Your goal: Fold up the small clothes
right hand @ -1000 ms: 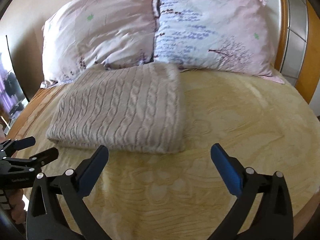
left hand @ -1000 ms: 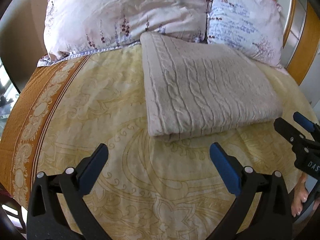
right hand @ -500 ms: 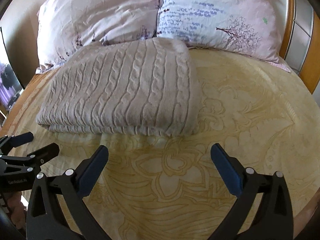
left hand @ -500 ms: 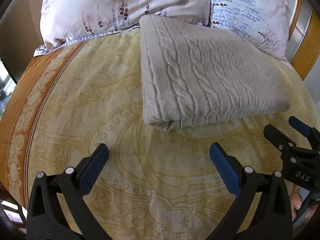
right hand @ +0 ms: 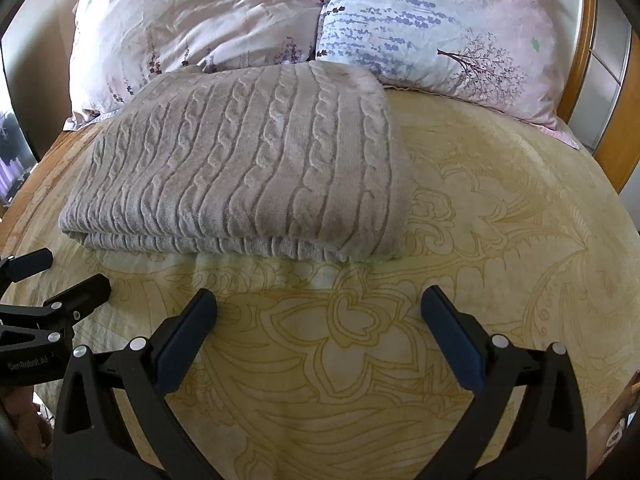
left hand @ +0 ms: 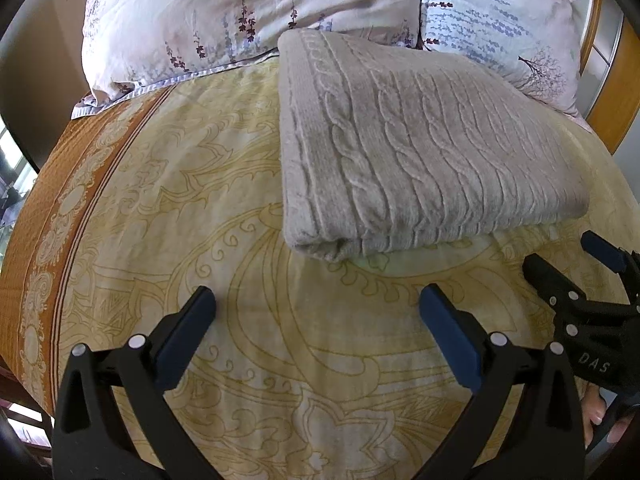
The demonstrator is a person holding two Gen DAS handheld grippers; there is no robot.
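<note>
Grey cable-knit sweater (left hand: 420, 152) lies folded into a thick rectangle on the bed (left hand: 200, 208), at the head end, its far edge touching two floral pillows (left hand: 256, 12). Raised rope pattern runs along the top face; stacked layers show at the near edge (right hand: 224, 246), fold rounded at the near corners. Yellow patterned bedspread under it, orange border along the bed's left edge.

Left gripper (left hand: 316, 312) hovers over bare bedspread just short of the sweater's near edge, fingers (left hand: 188, 332) spread wide, empty. Right gripper (right hand: 318, 312) alongside it, same height, fingers (right hand: 452, 334) also spread, nothing between them.

Versus half a second back: both grippers have come nearer the sweater; it fills more of each view. Sweater itself unmoved, fingers as wide as before.
</note>
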